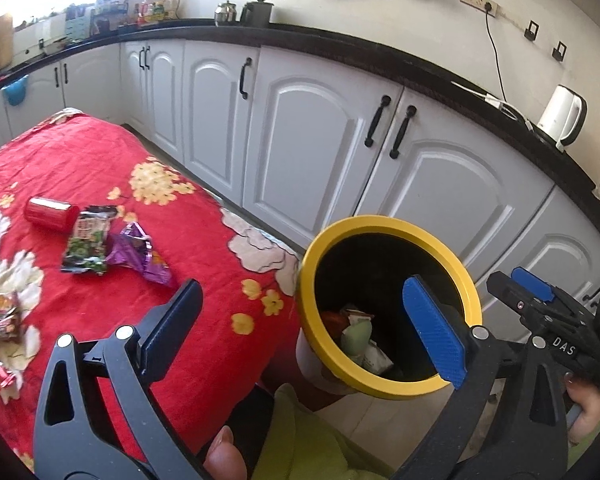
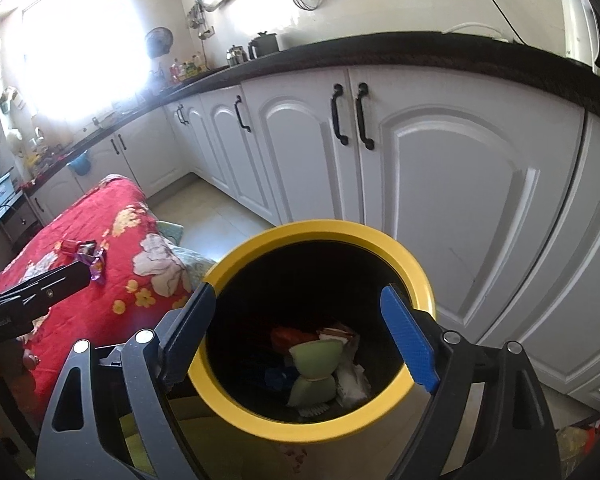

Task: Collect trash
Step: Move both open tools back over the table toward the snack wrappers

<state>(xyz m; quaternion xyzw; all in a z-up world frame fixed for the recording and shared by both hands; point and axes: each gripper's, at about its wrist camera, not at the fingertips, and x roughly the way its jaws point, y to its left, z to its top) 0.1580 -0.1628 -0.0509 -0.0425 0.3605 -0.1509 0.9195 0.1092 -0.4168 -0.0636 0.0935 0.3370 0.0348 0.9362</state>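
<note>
A yellow-rimmed bin (image 1: 456, 264) (image 2: 416, 268) stands beside a table with a red floral cloth (image 1: 204, 240) (image 2: 112, 208). Inside the bin lie several wrappers, one pale green (image 2: 312, 364). On the cloth lie a red can (image 1: 50, 214), a green wrapper (image 1: 86, 240) and a purple wrapper (image 1: 140, 254) (image 2: 94, 260), with more wrappers at the left edge (image 1: 0, 316). My left gripper (image 1: 300, 328) is open and empty between the cloth and the bin. My right gripper (image 2: 300, 344) is open and empty right over the bin mouth; it also shows in the left wrist view (image 1: 516, 284).
White cabinets with black handles (image 1: 320, 152) (image 2: 440, 180) run behind the bin under a dark counter. A white kettle (image 1: 562, 116) stands on the counter. A tiled floor strip (image 2: 216, 208) lies between table and cabinets. A green cloth (image 1: 312, 440) lies below the bin.
</note>
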